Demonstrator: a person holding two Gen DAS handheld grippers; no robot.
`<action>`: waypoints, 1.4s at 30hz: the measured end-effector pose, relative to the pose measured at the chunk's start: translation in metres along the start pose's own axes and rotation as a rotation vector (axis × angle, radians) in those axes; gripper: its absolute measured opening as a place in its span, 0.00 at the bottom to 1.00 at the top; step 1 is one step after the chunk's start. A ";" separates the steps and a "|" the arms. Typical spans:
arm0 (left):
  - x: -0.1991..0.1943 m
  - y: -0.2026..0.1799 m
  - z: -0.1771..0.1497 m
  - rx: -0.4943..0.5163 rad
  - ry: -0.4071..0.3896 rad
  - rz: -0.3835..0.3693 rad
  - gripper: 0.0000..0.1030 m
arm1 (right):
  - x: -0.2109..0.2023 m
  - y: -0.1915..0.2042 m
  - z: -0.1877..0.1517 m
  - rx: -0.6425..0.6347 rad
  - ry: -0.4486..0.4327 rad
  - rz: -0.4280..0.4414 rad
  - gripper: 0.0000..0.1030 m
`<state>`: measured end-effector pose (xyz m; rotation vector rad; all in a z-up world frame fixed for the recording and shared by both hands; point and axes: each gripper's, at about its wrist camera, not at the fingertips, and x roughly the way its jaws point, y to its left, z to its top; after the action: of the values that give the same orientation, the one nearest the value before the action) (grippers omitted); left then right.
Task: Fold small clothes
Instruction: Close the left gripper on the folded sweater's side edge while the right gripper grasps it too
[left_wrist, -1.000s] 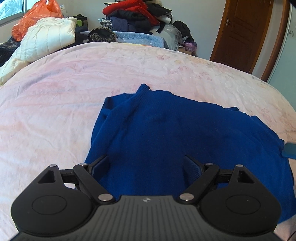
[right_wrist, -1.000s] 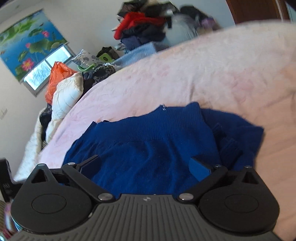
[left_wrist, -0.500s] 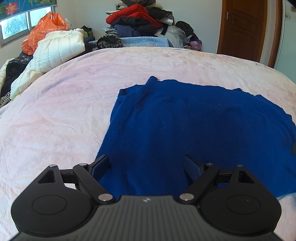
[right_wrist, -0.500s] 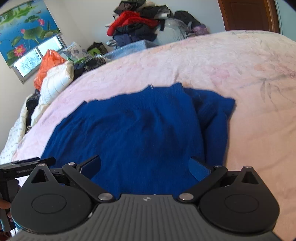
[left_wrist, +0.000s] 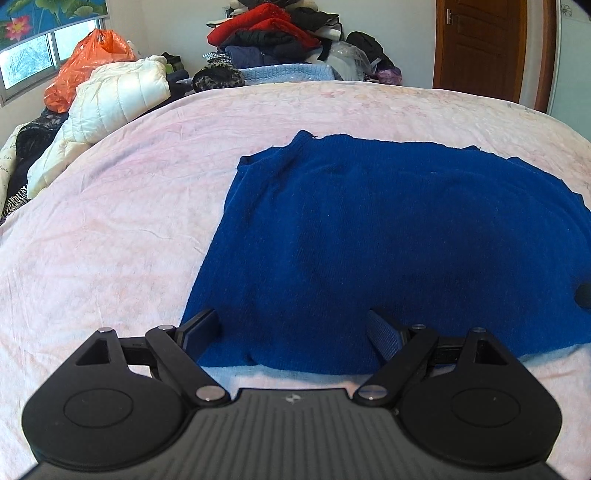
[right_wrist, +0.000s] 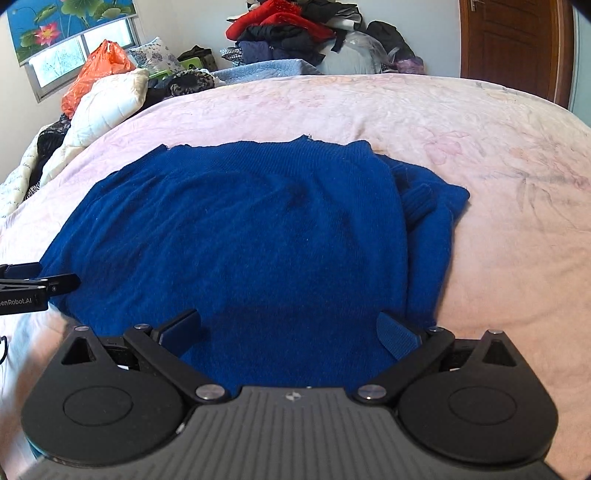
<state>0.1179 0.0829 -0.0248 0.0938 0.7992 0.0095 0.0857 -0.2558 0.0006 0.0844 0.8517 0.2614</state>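
Observation:
A dark blue knit sweater (left_wrist: 388, 236) lies spread on the pink bedspread (left_wrist: 110, 229). My left gripper (left_wrist: 293, 326) is open above the sweater's near left hem, with only cloth below the wide gap. In the right wrist view the same sweater (right_wrist: 240, 236) fills the middle, its right sleeve (right_wrist: 428, 221) folded in and bunched. My right gripper (right_wrist: 290, 330) stands open over the near right hem, nothing pinched. The left gripper's fingers (right_wrist: 33, 282) show at the left edge of that view.
A white quilted coat (left_wrist: 110, 99) and an orange plastic bag (left_wrist: 88, 59) lie at the bed's far left. A heap of clothes (left_wrist: 280, 33) is piled behind the bed. A brown wooden door (left_wrist: 484, 48) stands at the back right. Bare bedspread (right_wrist: 517, 184) extends right of the sweater.
Both grippers have rolled level and drawn back towards the sweater's near hem, the left also shifting left. The sweater now lies flatter and wider. Both stay open.

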 end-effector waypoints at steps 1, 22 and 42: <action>0.000 0.000 -0.001 -0.002 -0.001 0.000 0.85 | 0.000 0.000 -0.001 -0.006 -0.002 -0.001 1.00; 0.029 0.109 0.041 -0.336 0.028 -0.242 0.85 | -0.030 0.102 -0.003 -0.377 -0.117 0.049 1.00; 0.126 0.121 0.110 -0.323 0.196 -0.557 0.94 | 0.044 0.268 -0.045 -0.892 -0.265 -0.217 0.99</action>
<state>0.2878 0.1996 -0.0280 -0.4432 0.9880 -0.3829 0.0274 0.0125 -0.0141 -0.7858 0.4177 0.3951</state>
